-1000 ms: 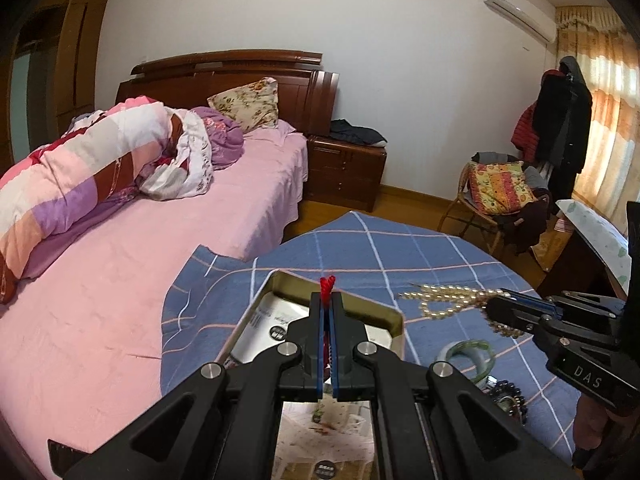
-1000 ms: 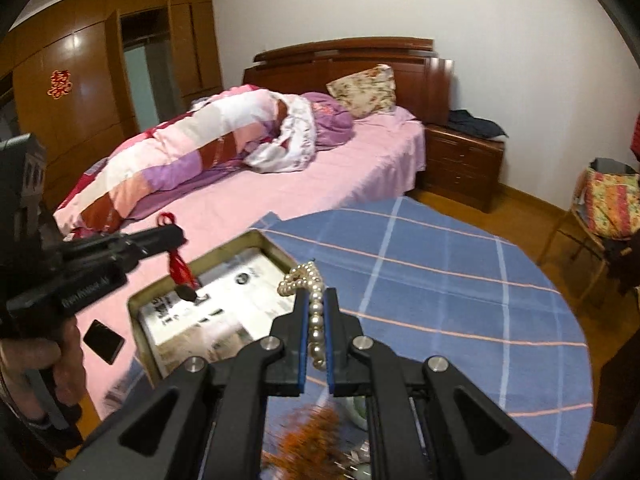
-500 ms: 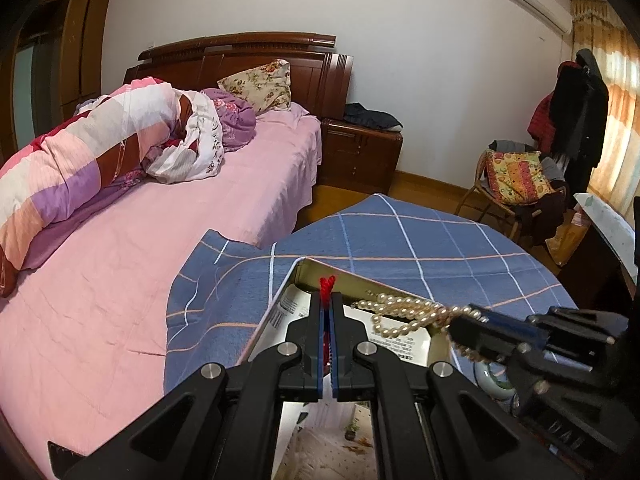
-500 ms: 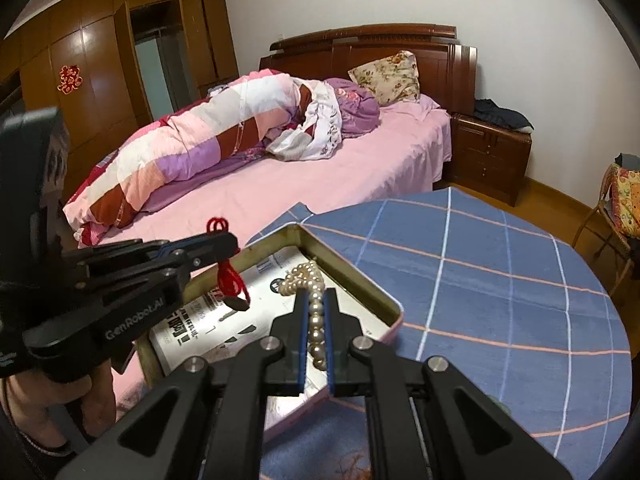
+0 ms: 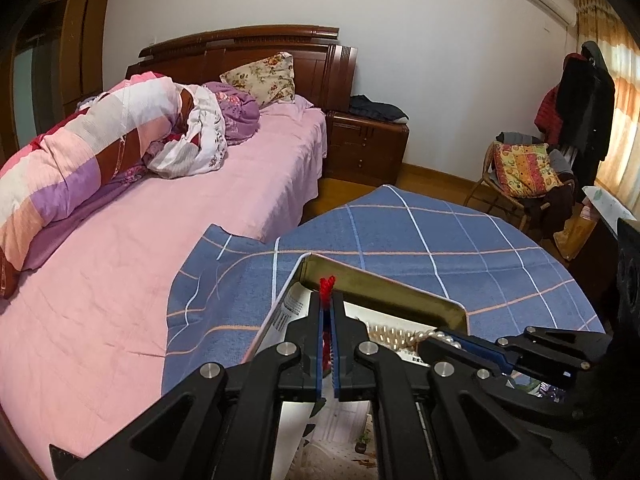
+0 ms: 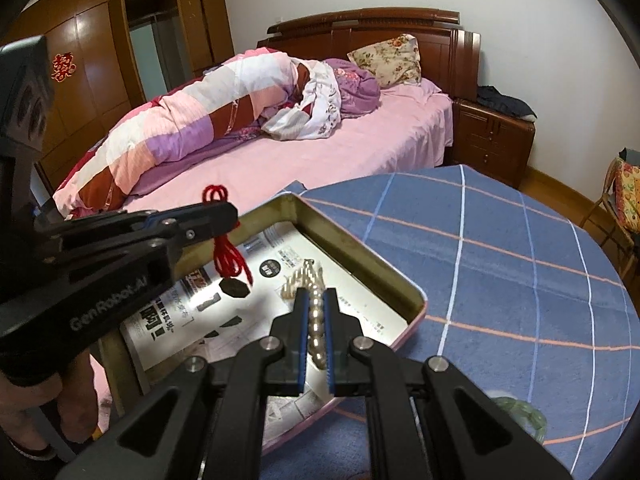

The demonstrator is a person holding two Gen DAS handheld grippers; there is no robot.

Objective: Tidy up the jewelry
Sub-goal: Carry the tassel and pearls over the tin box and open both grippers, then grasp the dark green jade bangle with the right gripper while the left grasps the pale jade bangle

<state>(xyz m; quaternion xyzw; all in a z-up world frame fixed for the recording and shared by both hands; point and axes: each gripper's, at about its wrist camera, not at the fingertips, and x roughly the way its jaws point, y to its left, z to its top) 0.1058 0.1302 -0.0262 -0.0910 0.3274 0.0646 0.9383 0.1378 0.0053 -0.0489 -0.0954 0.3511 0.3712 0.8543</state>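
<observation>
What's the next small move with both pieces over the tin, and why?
Probably open the right gripper first: its pearl necklace already pools on the paper inside the tin, while the left gripper holds the red cord pendant dangling just above it.

The left gripper was clamped on a red cord, whose loop stuck up past the fingertips. It hung over a metal tin lined with printed paper, which sat near the left edge of a round table under a blue checked cloth. From the right, the right gripper reached into the tin, pinching a pearl necklace whose beads lay on the paper by the far wall. A pink bed stood just beyond the table.
</observation>
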